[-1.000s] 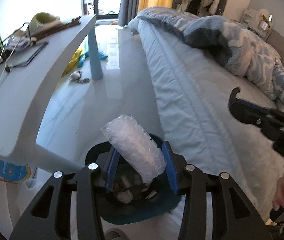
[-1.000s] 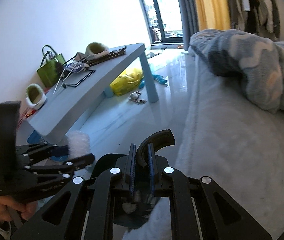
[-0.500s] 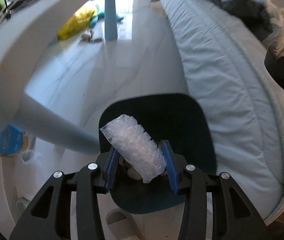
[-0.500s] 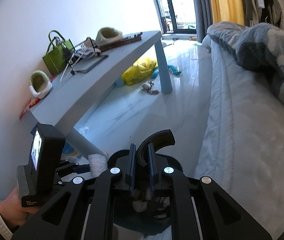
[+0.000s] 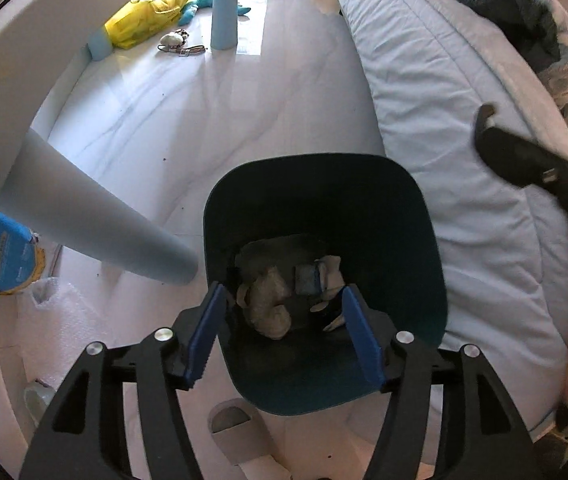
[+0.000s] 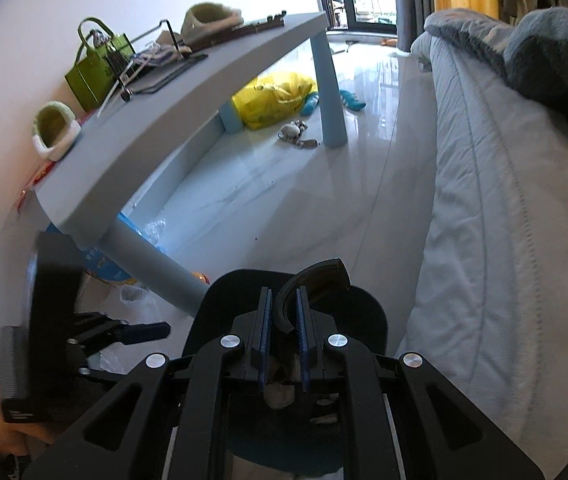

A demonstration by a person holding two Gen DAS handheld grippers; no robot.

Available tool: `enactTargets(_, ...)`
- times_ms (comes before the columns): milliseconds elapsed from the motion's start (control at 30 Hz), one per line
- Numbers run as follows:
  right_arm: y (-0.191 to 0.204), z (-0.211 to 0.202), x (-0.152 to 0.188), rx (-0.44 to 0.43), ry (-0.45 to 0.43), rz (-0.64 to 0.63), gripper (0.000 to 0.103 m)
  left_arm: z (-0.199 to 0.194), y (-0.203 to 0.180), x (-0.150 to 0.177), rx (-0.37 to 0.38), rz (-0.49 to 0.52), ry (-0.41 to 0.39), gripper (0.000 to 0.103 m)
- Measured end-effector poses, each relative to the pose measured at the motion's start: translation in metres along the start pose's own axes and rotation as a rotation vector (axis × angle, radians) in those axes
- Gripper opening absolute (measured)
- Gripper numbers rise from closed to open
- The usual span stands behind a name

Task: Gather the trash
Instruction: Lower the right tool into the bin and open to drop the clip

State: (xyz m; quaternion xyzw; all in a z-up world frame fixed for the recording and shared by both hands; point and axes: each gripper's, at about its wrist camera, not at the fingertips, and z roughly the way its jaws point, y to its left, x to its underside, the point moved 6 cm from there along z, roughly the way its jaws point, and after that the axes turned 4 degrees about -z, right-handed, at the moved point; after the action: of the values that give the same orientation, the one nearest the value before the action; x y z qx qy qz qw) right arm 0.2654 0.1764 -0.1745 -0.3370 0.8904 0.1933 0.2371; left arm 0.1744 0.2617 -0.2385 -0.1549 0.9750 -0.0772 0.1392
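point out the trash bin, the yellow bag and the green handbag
trash bin (image 5: 432, 240), left wrist view, right inner wall
yellow bag (image 6: 272, 100), right wrist view, middle of its side
green handbag (image 6: 92, 80), right wrist view, front face

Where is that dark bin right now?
In the left wrist view the bin sits on the floor directly below the open left gripper, between the table leg and the bed.
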Motion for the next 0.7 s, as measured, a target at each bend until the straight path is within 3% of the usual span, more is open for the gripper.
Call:
enactTargets(433,0.002,0.042,0.014,0.008,0.089,0.014,0.012,-0.039,0.018,-0.016,0.011,-0.024,-0.109,0.064)
enactTargets(700,0.013,0.075,0.039,0.009,0.198,-0.008,0.012,-0.074,0.022,-0.030,0.049,-0.044,-0.227,0.049)
